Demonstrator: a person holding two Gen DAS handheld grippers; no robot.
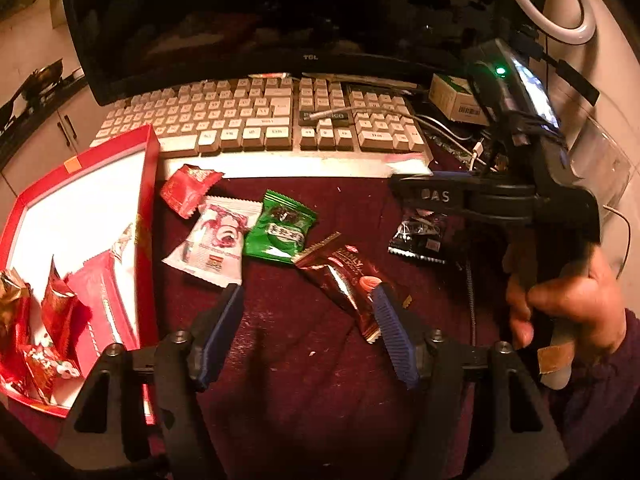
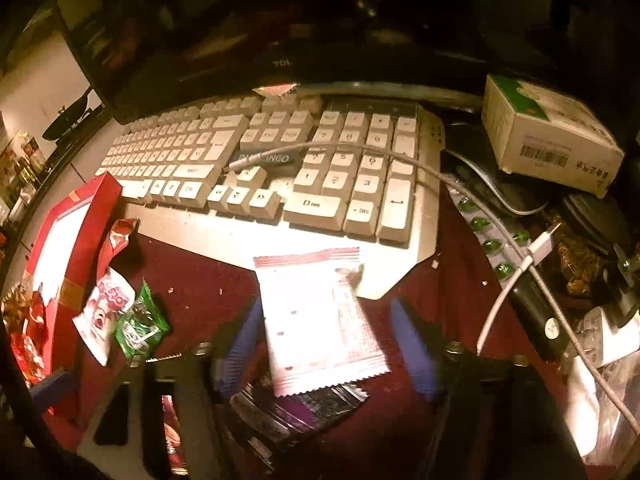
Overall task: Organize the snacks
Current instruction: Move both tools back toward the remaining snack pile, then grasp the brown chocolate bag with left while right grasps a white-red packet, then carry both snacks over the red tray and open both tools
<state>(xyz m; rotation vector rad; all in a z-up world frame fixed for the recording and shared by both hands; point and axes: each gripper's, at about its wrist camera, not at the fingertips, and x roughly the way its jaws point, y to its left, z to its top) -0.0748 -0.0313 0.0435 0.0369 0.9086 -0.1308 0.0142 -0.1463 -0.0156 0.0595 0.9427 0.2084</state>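
Left wrist view: red box (image 1: 148,184) holds several snacks; five packets remain on the worktop (image 1: 304,360). Left tongs (image 1: 310,320) are open and empty. Right tongs (image 2: 324,336) straddle a white packet (image 2: 320,320), pads apparently clear.

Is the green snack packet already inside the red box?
No, the green packet lies on the maroon cloth, outside the red box.

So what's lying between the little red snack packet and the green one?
In the left wrist view, a white packet with pink print lies between the red packet and the green packet, its edges touching or overlapping both.
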